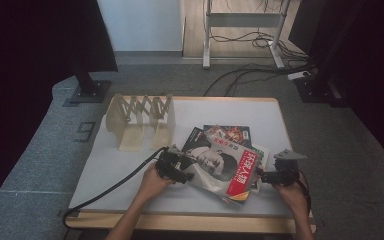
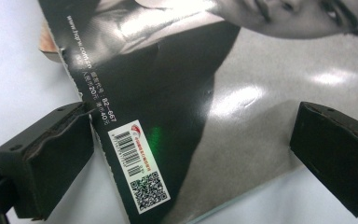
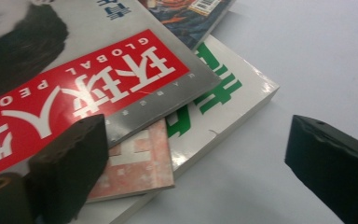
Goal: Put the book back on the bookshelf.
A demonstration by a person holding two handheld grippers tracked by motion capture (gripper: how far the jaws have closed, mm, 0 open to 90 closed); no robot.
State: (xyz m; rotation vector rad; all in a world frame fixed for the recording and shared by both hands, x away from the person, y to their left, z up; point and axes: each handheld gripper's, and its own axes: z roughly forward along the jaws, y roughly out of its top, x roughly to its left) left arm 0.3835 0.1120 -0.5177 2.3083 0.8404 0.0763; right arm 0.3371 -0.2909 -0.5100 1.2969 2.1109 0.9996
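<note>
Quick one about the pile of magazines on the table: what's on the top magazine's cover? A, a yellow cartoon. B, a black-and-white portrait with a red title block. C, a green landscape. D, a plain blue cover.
B: the top magazine shows a greyscale portrait, and a red block with white characters runs along its edge nearest the right hand-held gripper.

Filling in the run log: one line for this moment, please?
left tool: open over magazine | right tool: open beside book stack | rack: empty
</note>
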